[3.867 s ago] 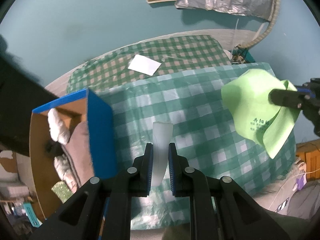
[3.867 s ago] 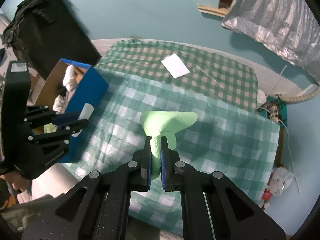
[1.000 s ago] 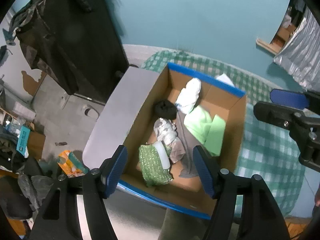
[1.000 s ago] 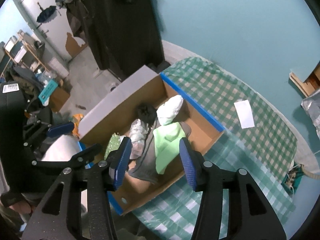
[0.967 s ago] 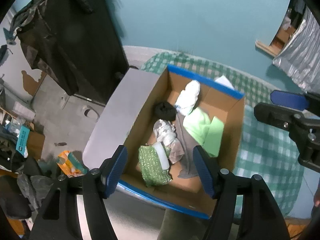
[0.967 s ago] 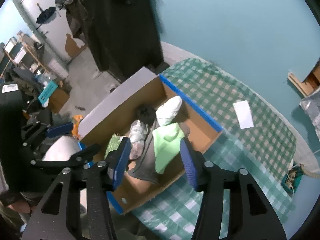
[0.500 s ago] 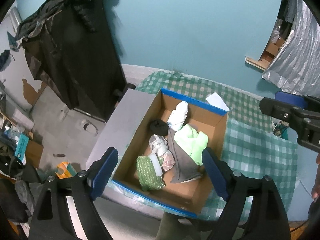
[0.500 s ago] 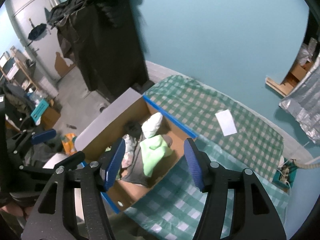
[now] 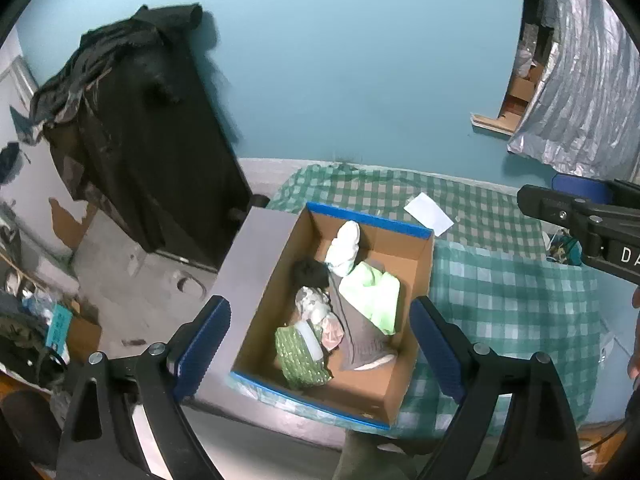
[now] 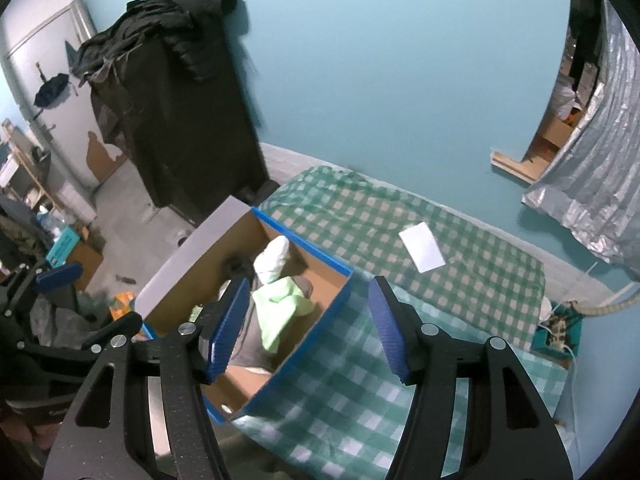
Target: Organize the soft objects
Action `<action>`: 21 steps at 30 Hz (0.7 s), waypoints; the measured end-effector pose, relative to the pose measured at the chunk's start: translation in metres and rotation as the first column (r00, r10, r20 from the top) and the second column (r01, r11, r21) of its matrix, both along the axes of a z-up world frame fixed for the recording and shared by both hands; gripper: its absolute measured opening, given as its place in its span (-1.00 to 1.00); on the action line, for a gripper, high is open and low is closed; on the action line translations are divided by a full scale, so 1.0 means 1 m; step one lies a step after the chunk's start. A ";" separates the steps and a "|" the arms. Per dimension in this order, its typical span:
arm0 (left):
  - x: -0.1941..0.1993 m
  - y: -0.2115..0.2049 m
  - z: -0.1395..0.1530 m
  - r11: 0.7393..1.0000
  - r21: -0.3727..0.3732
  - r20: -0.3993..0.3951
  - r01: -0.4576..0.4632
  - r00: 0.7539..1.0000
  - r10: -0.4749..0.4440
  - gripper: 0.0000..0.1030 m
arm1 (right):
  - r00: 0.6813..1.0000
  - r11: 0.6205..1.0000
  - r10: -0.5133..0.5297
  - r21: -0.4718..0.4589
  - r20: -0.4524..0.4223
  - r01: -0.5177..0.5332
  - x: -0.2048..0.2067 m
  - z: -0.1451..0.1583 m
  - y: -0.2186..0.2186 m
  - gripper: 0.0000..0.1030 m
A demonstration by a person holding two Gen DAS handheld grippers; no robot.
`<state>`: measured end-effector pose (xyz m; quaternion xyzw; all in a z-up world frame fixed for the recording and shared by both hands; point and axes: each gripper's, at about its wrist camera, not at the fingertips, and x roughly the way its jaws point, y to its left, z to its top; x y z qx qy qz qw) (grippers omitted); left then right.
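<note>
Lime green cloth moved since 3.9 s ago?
Yes. The lime green cloth left the right tool above the checkered tablecloth; now inside the cardboard box.

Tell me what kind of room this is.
Probably a lived-in home room, perhaps a bedroom: a checked cloth covers the surface, dark clothes hang by the wall, and a cardboard box holds soft things.

Matt cardboard box [image 9: 424, 272], checked cloth cover [image 9: 516, 292], crinkled foil sheet [image 9: 580, 80]

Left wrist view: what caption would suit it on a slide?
Open tongs above a cardboard box of soft items, lime cloth inside, on a checked table.
</note>
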<state>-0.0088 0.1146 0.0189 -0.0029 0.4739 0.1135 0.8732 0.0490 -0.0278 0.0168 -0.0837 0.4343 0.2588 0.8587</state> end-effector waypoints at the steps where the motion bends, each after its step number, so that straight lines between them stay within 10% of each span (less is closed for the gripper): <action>1: 0.000 -0.003 0.002 1.000 0.009 0.003 0.005 1.000 -0.005 0.79 | 1.000 1.000 -0.005 0.000 0.003 0.005 -0.001 0.001 -0.002 0.18; 21: 0.000 -0.035 0.018 0.999 0.026 0.047 0.030 0.998 -0.032 0.80 | 0.998 0.997 -0.069 0.019 -0.003 0.069 -0.007 0.008 -0.036 0.19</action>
